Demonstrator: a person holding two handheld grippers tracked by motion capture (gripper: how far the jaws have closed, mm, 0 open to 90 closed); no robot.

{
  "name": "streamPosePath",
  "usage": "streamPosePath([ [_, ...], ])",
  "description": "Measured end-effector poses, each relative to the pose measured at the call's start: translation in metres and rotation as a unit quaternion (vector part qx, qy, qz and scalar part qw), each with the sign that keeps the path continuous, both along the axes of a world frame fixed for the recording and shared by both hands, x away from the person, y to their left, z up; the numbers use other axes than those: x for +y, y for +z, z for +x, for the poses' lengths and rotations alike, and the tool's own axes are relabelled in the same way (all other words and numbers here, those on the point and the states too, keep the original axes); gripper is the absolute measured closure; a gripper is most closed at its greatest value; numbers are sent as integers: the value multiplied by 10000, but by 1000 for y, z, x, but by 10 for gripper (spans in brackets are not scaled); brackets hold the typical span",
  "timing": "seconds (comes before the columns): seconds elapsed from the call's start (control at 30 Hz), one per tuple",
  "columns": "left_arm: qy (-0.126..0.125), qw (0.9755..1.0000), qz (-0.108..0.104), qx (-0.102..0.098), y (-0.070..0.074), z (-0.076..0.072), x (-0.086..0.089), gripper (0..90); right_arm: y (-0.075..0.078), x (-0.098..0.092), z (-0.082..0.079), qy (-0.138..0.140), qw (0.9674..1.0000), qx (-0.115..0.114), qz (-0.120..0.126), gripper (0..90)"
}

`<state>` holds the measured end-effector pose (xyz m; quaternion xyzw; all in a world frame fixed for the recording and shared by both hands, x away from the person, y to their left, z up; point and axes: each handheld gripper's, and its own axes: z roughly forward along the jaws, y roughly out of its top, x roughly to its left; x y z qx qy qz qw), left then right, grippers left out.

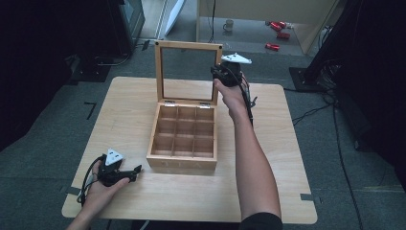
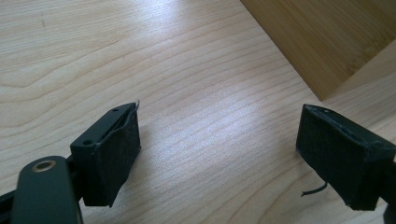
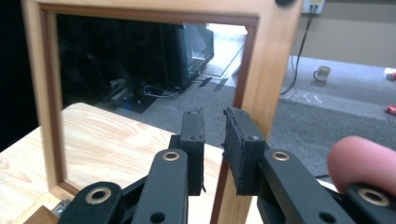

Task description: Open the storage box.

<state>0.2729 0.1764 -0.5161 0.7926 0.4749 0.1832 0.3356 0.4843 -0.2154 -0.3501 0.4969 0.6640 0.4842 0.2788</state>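
A wooden box (image 1: 181, 164) with several empty compartments stands mid-table. Its glass-paned lid (image 1: 187, 45) is raised upright on the rear hinges. My right gripper (image 1: 221, 73) is held up at the top of the lid's right edge. In the right gripper view its jaws (image 3: 214, 126) are shut with nothing between the pads, just in front of the lid's right stile (image 3: 271, 60); whether they touch it I cannot tell. My left gripper (image 1: 136, 171) rests low at the table's front left. Its jaws (image 2: 219, 126) are open over bare wood, near the box's corner (image 2: 317, 42).
The light wooden table (image 1: 268, 158) has bare room to the left and right of the box. On the floor beyond it are a mug (image 1: 229, 25), red objects (image 1: 277, 26) and cables (image 1: 335, 124). Dark equipment (image 1: 129, 19) stands at the back left.
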Motion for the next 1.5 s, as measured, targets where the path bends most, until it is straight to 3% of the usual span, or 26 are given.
streamPosePath([
  [0.1,-3,10000,10,-3,0,0,0,139,-2,-2,0,-94,9999,-14,107,777],
  [0.5,6,10000,18,-27,0,0,-1,139,-3,-4,2,-185,9998,73,-17,753],
  [0.6,1,10000,37,-29,-1,-1,-1,139,-1,-5,-2,-122,9999,67,64,704],
  [0.67,-9,10000,69,-34,-1,-1,-1,140,0,-6,-6,-33,9998,59,163,615],
  [0.8,1,9999,133,-64,-1,-2,-3,139,4,-9,-18,110,9996,84,246,401],
  [0.9,14,9998,163,-77,-1,-2,-4,139,6,-14,-31,199,9994,83,266,287],
  [1.0,13,9998,169,-82,-1,-2,-4,140,6,-24,-47,150,9998,74,137,195],
  [1.2,28,9998,163,-95,-2,-2,-4,140,6,-45,-66,22,9994,127,322,146],
  [1.5,42,9998,160,-101,-2,-3,-4,139,-13,-76,-106,1,9996,233,147,115],
])
